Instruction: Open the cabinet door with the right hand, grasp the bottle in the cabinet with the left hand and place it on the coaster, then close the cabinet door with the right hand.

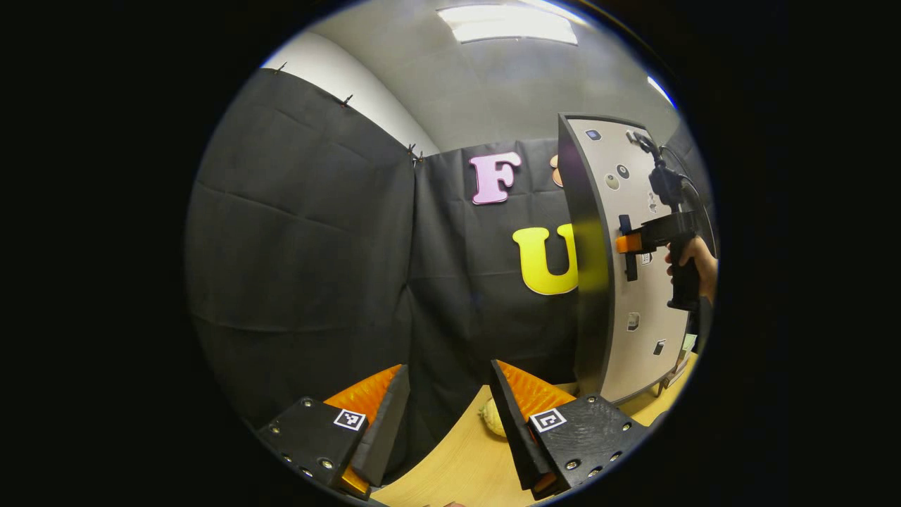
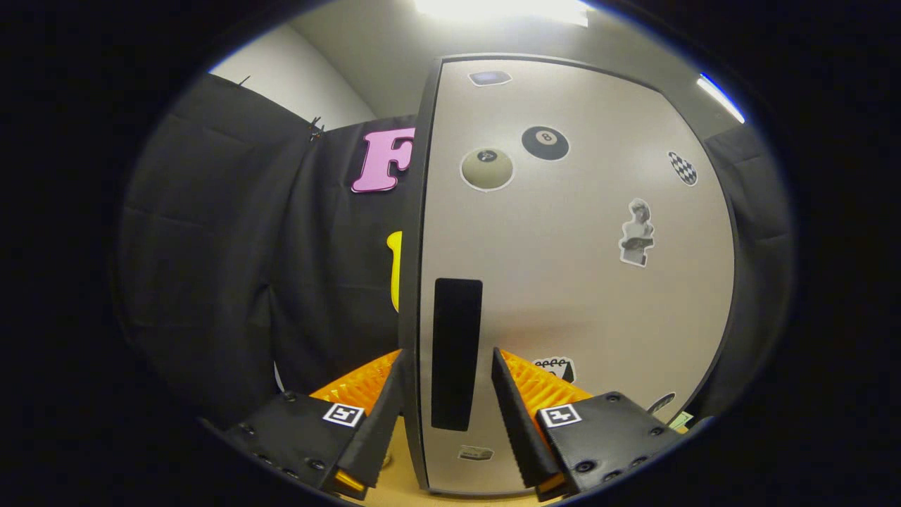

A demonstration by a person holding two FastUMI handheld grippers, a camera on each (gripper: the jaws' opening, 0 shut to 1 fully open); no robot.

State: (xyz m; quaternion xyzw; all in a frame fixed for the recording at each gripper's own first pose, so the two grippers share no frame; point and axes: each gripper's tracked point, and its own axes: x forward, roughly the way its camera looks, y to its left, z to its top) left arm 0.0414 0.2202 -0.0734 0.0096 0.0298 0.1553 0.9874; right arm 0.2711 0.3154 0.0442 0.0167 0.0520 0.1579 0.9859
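1. The right gripper [image 2: 447, 398] faces the flat grey cabinet door with stickers [image 2: 577, 282]. Its fingers stand apart, one on each side of the black vertical bar handle [image 2: 456, 352] near the door's left edge. Whether the fingers touch the handle cannot be told.
2. In the left gripper view, the right gripper [image 1: 628, 243] is held by a hand [image 1: 693, 264] and sits at the black handle [image 1: 626, 248] on the door face [image 1: 637, 296]. The door appears closed or very nearly so.
3. The left gripper [image 1: 450, 415] is open and holds nothing. It hangs above the light wooden tabletop [image 1: 464, 465], well to the left of the cabinet.
4. A pale yellowish woven object, possibly the coaster [image 1: 493, 419], lies on the tabletop just ahead of the left gripper's fingers, partly hidden by one finger.
5. The dark left side panel of the cabinet [image 1: 588, 282] stands between the left gripper and the door face.
6. Open room lies to the left of the cabinet, bounded by the black cloth wall [image 1: 310, 246]. The tabletop runs up to the cabinet's foot.
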